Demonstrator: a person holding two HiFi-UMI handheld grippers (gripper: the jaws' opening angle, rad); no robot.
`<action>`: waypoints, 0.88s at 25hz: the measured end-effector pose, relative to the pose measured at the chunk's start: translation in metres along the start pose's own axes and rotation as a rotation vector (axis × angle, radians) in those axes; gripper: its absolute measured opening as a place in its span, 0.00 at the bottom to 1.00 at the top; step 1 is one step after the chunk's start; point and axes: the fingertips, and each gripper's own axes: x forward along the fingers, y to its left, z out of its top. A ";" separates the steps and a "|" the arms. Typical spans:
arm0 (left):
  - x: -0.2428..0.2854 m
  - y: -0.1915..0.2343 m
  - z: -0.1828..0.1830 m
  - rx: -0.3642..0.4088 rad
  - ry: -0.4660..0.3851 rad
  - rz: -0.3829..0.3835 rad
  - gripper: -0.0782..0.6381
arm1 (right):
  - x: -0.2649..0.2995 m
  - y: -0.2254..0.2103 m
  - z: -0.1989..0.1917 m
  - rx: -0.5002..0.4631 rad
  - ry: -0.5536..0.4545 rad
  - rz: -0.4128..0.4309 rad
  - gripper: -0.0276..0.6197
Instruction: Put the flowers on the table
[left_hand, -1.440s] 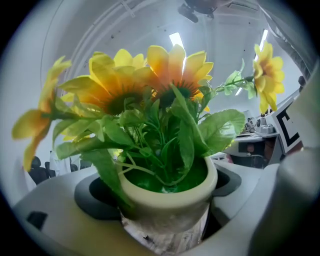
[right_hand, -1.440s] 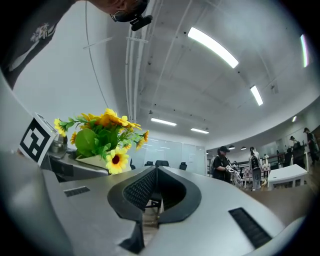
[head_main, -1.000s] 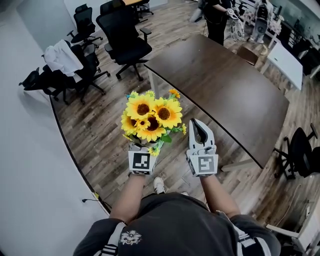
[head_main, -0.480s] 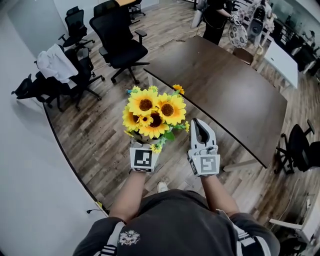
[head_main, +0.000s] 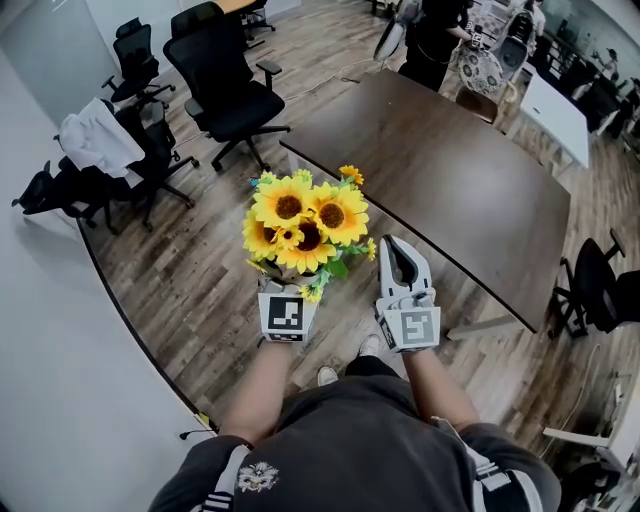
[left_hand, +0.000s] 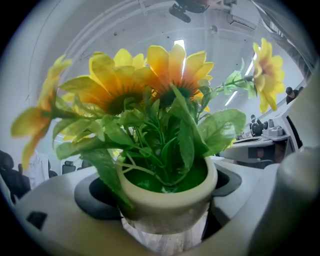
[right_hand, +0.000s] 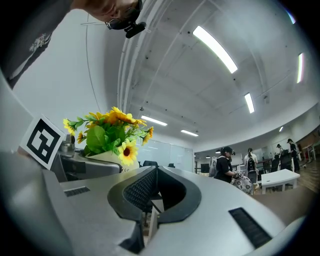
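Observation:
A pot of yellow sunflowers (head_main: 302, 220) is carried upright over the wooden floor, just short of the dark brown table (head_main: 455, 190). My left gripper (head_main: 287, 292) is shut on the small cream pot (left_hand: 167, 197), whose rim and green leaves fill the left gripper view. To its right my right gripper (head_main: 398, 255) is held level and shut with nothing in it; its jaws meet at the tips (right_hand: 152, 172). From the right gripper view the flowers (right_hand: 111, 131) show at the left.
Black office chairs (head_main: 218, 75) stand on the floor beyond the table's near corner, one draped with white cloth (head_main: 95, 135). A person (head_main: 435, 40) stands at the table's far end. A white wall runs along the left. Another chair (head_main: 590, 295) is at the right.
The flowers and both grippers have come slightly nearer the table's corner as the person walks forward. Both grips are unchanged.

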 end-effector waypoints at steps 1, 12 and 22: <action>0.008 0.013 -0.003 -0.003 0.005 -0.003 0.84 | 0.015 0.003 0.000 0.001 0.007 0.000 0.08; 0.108 0.047 -0.026 -0.025 0.056 -0.014 0.84 | 0.110 -0.056 -0.027 0.025 0.055 -0.024 0.08; 0.251 -0.003 -0.047 -0.030 0.093 -0.028 0.84 | 0.168 -0.202 -0.070 0.042 0.081 -0.030 0.08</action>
